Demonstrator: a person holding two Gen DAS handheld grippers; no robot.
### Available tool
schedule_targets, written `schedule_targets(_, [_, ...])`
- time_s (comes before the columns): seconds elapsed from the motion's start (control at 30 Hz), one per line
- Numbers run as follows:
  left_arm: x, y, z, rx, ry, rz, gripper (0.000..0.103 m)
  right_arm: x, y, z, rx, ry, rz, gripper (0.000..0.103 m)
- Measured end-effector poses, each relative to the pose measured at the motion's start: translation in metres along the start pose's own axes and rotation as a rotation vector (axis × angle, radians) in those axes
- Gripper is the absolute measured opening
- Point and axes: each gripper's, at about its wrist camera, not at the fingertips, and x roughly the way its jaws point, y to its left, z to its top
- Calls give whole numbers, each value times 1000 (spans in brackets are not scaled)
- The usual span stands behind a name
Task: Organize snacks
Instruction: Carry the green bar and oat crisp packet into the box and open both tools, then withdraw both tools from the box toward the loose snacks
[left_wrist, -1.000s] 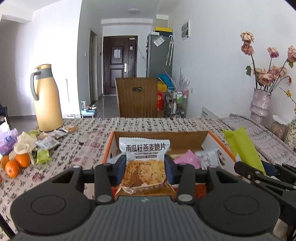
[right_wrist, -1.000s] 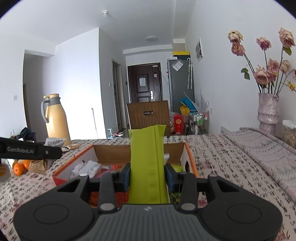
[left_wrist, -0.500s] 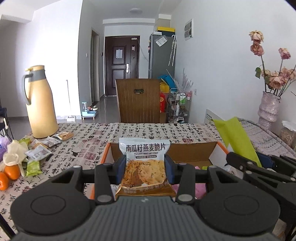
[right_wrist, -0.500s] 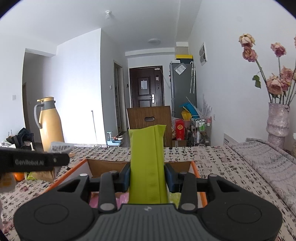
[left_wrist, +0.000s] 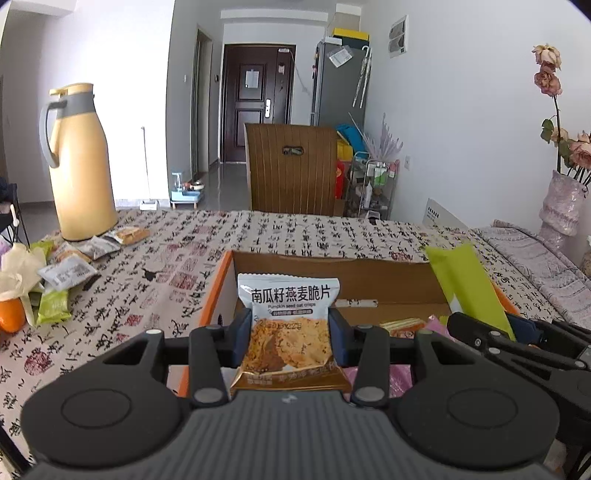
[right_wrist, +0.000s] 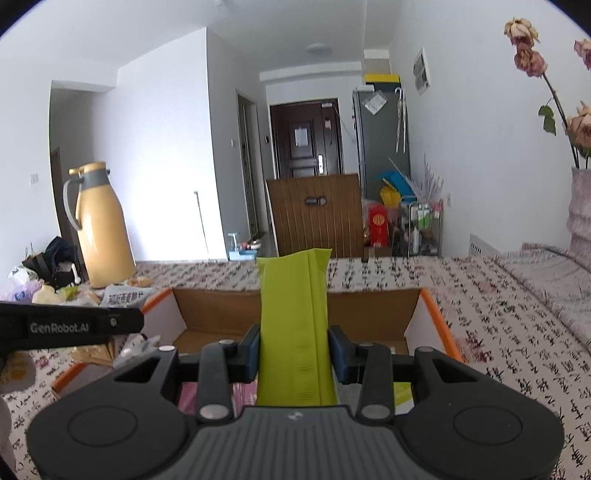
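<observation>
At the lower middle of each view, over the open box (left_wrist: 388, 280), the left gripper (left_wrist: 290, 338) pinches a light, crinkly, breakable crisp packet (left_wrist: 289, 328) and the right gripper (right_wrist: 293, 352) a soft green pouch (right_wrist: 295, 332), both best held by their flat sides.

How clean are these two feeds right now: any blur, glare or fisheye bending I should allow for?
Left wrist: packet print is sharp, the wall behind the thermos is blown out white, and the corners are vignetted. Right wrist: the tablecloth print at right is slightly smeared, the green packet is crisp, and the walls bow from fisheye.
</observation>
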Motion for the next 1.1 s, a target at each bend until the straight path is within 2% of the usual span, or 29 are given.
schedule_targets(0.07, [0,1,-1,-8,3,2,45,0,0,-2,0,1,-1,40])
schedule_targets(0.17, [-1,4,-1,-21,-7,8,58,-3,-2,-3,9,-15,-6,43])
schedule_targets(0.2, [-3,5,-1,-24,-16,16,70,-5,-3,-3,15,-21,-8,49])
schedule_targets(0.23, [-5,5,0,-28,-25,22,80,-6,-5,-3,21,-27,-11,61])
schedule_targets(0.3, [-8,5,0,-33,-43,31,87,-8,-8,-3,29,-41,-22,79])
schedule_targets(0.37, [-11,6,1,-40,-52,34,103,-12,-10,-3,38,-55,-30,87])
schedule_targets(0.47, [-13,6,1,-50,-65,36,103,-15,-14,-2,54,-72,-40,102])
schedule_targets(1.1, [-16,6,0,-60,-68,40,103,-21,-12,-3,42,-85,-47,103])
